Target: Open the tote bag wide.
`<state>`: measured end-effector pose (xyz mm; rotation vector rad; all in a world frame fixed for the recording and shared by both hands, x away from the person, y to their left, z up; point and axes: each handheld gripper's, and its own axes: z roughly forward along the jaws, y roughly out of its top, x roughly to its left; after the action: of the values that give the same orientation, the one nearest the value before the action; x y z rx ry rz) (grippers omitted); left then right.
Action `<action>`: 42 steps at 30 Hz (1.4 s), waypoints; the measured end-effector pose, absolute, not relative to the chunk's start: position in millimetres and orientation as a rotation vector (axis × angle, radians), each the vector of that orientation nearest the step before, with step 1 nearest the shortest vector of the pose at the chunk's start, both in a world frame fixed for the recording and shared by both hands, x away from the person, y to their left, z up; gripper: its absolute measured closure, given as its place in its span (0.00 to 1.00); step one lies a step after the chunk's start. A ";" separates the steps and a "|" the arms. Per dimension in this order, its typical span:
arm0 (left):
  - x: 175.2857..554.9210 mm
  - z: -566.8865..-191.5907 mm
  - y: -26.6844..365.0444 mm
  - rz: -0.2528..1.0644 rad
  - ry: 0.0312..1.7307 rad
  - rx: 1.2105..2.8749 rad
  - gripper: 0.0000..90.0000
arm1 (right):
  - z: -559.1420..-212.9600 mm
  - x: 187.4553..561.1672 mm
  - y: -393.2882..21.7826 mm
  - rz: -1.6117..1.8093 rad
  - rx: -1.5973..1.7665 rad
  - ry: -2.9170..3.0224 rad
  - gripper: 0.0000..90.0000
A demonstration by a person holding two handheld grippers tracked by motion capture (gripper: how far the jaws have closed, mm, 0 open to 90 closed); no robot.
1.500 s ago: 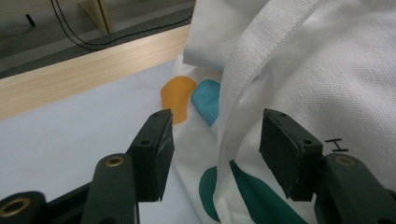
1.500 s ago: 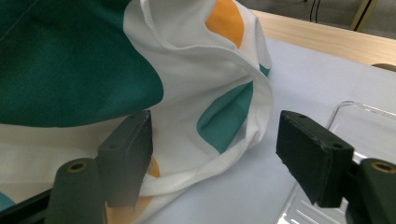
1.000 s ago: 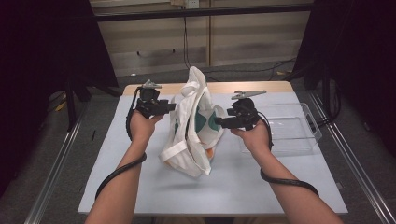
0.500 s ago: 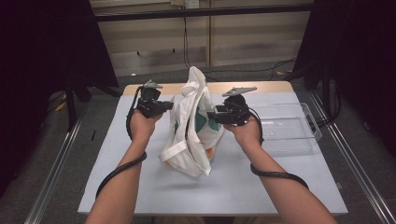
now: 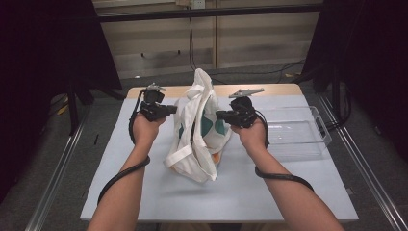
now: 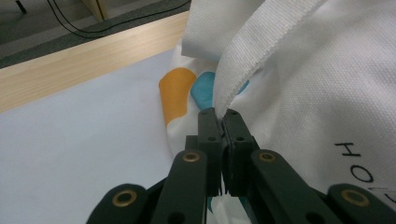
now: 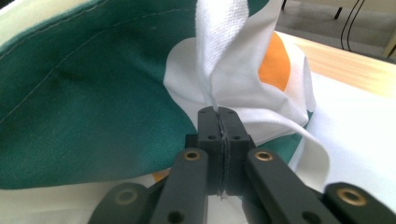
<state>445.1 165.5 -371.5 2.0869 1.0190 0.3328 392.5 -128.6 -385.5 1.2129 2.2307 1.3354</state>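
Observation:
A white tote bag [image 5: 197,139] with green, orange and blue patches stands slumped in the middle of the table, its mouth held up between my two hands. My left gripper [image 5: 174,109] is shut on the bag's left rim; in the left gripper view its jaws [image 6: 223,114] pinch the cloth at the foot of a white woven strap [image 6: 243,60]. My right gripper [image 5: 219,114] has just been closing and now pinches the right rim, with a fold of white cloth [image 7: 219,51] rising from its jaws [image 7: 218,112] and the green lining [image 7: 93,102] beside it.
A clear plastic bin [image 5: 298,130] sits on the right side of the pale blue table [image 5: 250,197]. A wooden strip [image 5: 269,89] runs along the far edge. Dark curtains and metal rails flank the table, and cables trail from both grippers.
My right gripper has moved left to the bag's rim and shut on it. My left gripper has shut on the opposite rim without moving away.

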 end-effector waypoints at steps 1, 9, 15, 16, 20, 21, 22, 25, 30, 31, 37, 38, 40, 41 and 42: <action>445.6 -372.8 167.1 0.335 1.025 2.079 0.98 | -385.3 392.2 -129.9 1.321 1.225 2.242 0.99; 443.3 -381.5 183.3 0.344 1.103 2.066 0.98 | -392.2 391.1 -143.1 1.296 1.299 2.243 0.99; 442.4 -390.8 195.7 0.333 1.154 2.073 0.98 | -398.0 389.5 -154.9 1.298 1.351 2.226 0.99; 442.6 -392.3 196.4 0.338 1.154 2.071 0.98 | -398.0 388.8 -155.3 1.297 1.363 2.223 0.99; 442.3 -398.5 201.3 0.339 1.171 2.080 0.98 | -398.6 388.1 -156.0 1.292 1.366 2.219 0.99; 442.0 -400.8 202.5 0.339 1.175 2.078 0.98 | -398.8 388.0 -156.3 1.287 1.366 2.219 0.99; 441.6 -402.6 202.5 0.337 1.185 2.060 0.98 | -399.0 387.9 -156.8 1.279 1.366 2.218 0.99; 440.8 -407.5 206.9 0.336 1.202 2.055 0.98 | -400.0 387.9 -158.4 1.274 1.368 2.215 0.99; 440.1 -415.8 216.1 0.336 1.220 2.064 0.98 | -403.1 387.4 -161.6 1.263 1.390 2.215 1.00; 439.9 -417.6 218.6 0.329 1.225 2.076 0.98 | -404.2 387.5 -162.5 1.254 1.391 2.218 1.00; 437.5 -421.5 225.1 0.343 1.215 2.056 0.97 | -411.1 386.3 -166.8 1.251 1.414 2.220 1.00; 437.4 -420.2 224.6 0.338 1.209 2.066 0.97 | -410.6 386.2 -166.4 1.256 1.414 2.222 1.00; 437.0 -419.6 221.2 0.343 1.215 2.037 0.97 | -408.4 386.5 -164.4 1.261 1.402 2.222 0.96; 437.2 -418.4 220.7 0.344 1.202 2.056 0.97 | -407.3 386.5 -163.3 1.271 1.398 2.222 0.92; 437.0 -418.2 217.9 0.345 1.202 2.041 0.97 | -405.6 386.5 -161.3 1.285 1.388 2.221 0.87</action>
<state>437.0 217.9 -418.2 2.0415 1.2022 0.3455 386.5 -161.3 -405.6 1.3878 2.2207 1.2848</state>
